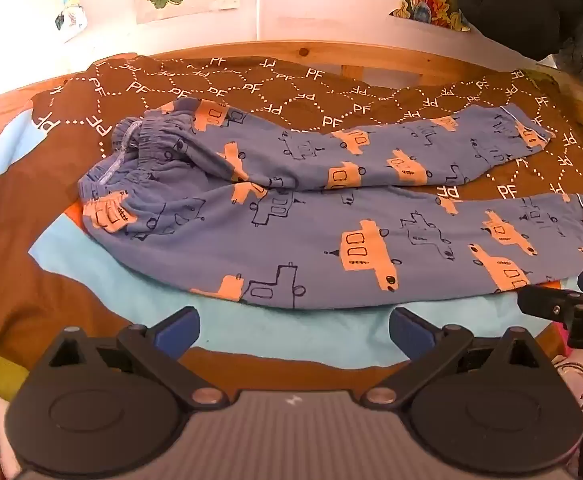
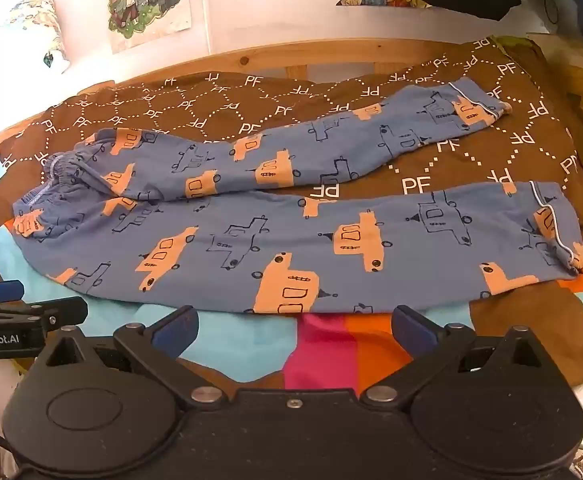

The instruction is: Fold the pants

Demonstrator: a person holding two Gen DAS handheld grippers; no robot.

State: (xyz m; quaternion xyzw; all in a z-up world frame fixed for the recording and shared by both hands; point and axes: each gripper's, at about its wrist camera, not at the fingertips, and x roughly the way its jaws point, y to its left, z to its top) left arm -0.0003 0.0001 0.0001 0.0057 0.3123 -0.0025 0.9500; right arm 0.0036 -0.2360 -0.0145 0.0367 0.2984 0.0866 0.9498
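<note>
Blue pants [image 1: 291, 216] with orange truck prints lie spread on the bed, waistband at the left, both legs running right and slightly apart. They show in the right wrist view [image 2: 291, 232] too. My left gripper [image 1: 293, 328] is open and empty, just short of the near leg's lower edge. My right gripper [image 2: 293, 326] is open and empty, also just short of that edge. The right gripper's fingers [image 1: 551, 304] show at the right of the left wrist view, and the left gripper's fingers [image 2: 31, 312] show at the left of the right wrist view.
The pants rest on a brown "PF" patterned cover [image 1: 251, 88] over a multicoloured sheet [image 2: 331, 344]. A wooden bed frame [image 1: 331, 54] runs along the far side below a white wall with posters. Dark clothing [image 1: 523, 4] hangs at the upper right.
</note>
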